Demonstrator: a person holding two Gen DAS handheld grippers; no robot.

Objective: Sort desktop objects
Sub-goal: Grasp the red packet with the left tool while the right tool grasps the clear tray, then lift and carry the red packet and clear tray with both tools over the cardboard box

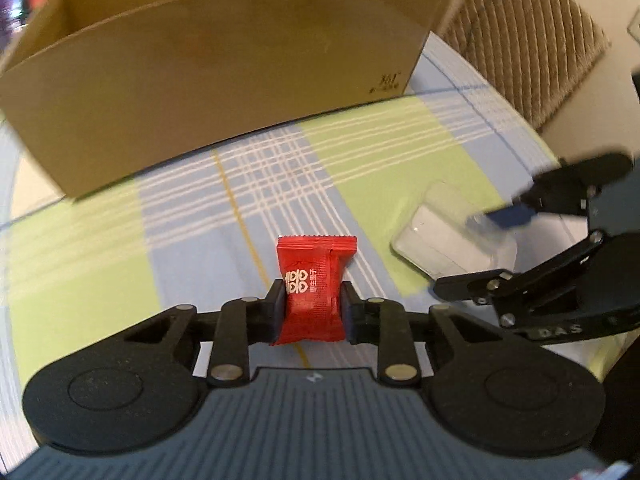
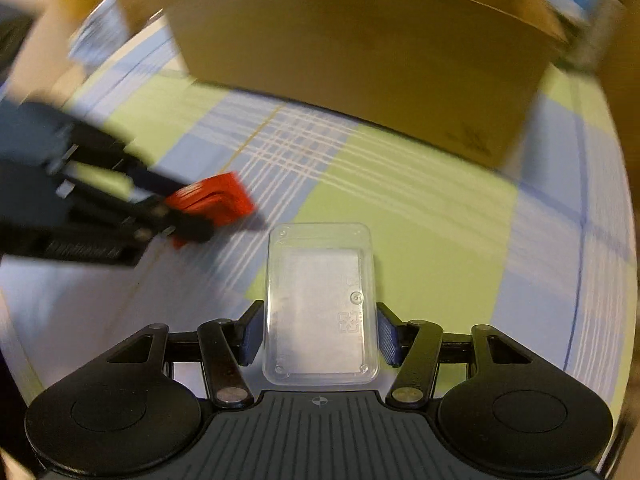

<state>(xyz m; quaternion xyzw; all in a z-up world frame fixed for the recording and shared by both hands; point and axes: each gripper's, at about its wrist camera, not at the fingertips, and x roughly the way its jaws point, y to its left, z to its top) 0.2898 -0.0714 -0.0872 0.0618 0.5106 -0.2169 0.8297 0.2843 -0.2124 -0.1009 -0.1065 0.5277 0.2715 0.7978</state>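
Currently left gripper (image 1: 311, 308) clenched on red candy (image 1: 312, 288), right gripper (image 2: 320, 334) grasping clear plastic case (image 2: 320, 304); cardboard box (image 1: 208, 72) ahead of both, nothing dropped in yet.

Red candy packet (image 1: 312, 288): a sealed pillow-style wrapper with crimped ends and white printed characters, pinched at both sides, held above the plaid tablecloth (image 1: 360, 152).
Clear plastic case (image 2: 320, 304): a flat, transparent rectangle with rounded corners and an embossed mark, gripped at both long edges.
Cardboard box (image 1: 224, 80): brown, open-topped, set on the cloth beyond both items.
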